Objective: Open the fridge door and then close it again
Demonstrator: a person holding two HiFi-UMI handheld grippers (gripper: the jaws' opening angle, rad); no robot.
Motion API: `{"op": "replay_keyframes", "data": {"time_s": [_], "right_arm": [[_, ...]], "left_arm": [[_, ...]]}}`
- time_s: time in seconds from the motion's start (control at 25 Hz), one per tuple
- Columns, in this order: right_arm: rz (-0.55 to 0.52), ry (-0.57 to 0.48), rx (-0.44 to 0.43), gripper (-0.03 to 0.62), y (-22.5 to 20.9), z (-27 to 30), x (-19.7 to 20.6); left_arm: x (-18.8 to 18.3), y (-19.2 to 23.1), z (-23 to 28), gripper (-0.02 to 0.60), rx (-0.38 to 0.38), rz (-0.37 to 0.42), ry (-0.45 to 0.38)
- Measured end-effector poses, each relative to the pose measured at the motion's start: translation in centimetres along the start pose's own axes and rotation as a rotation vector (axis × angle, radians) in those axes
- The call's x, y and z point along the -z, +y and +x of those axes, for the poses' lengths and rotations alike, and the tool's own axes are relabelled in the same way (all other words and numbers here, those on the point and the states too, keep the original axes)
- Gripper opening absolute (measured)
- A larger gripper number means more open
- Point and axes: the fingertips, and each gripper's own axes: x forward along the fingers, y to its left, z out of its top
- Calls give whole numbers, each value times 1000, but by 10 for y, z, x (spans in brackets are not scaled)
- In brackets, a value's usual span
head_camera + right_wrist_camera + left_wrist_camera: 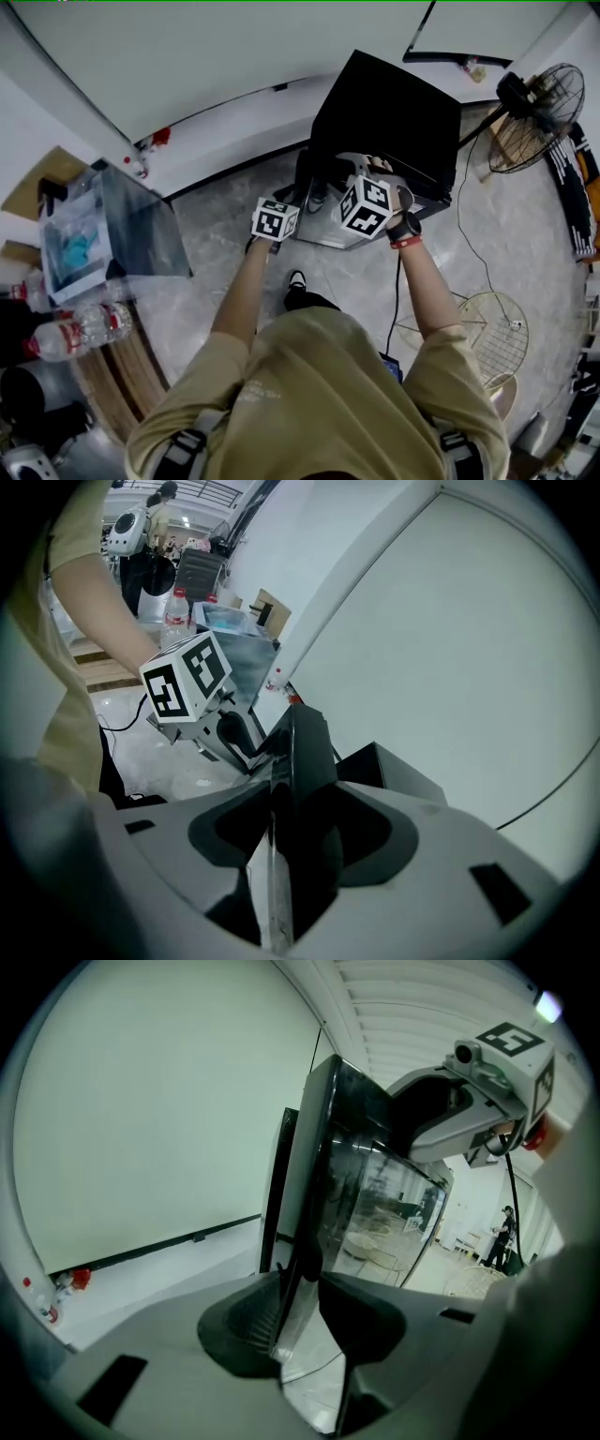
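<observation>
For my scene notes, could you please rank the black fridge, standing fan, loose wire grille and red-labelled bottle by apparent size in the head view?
1. black fridge.
2 and 3. standing fan and loose wire grille, too alike to separate.
4. red-labelled bottle, smallest.

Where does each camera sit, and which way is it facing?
Head view: on the person's head, facing steeply down at the fridge; torso, forearms, left gripper, right gripper show.
Left gripper view: on the left gripper, along its jaws clamping the fridge door edge; right gripper shows.
Right gripper view: on the right gripper, same door edge clamped; left gripper, forearm show.
Shared: both gripper views see that edge.
</observation>
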Motion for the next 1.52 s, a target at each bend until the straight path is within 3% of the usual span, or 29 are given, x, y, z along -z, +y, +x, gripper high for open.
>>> {"op": "replay_keyframes", "data": {"time_s": [0.8,1.52], "right_arm": [[-115,-22,-41,230,57,-32,-7],[-173,-26,-58,235,87,-55,-8]], "left_arm": [[43,-37,-50,132,-131,-88,-37],[65,-66,-79,130,-201,-158,-70]]}}
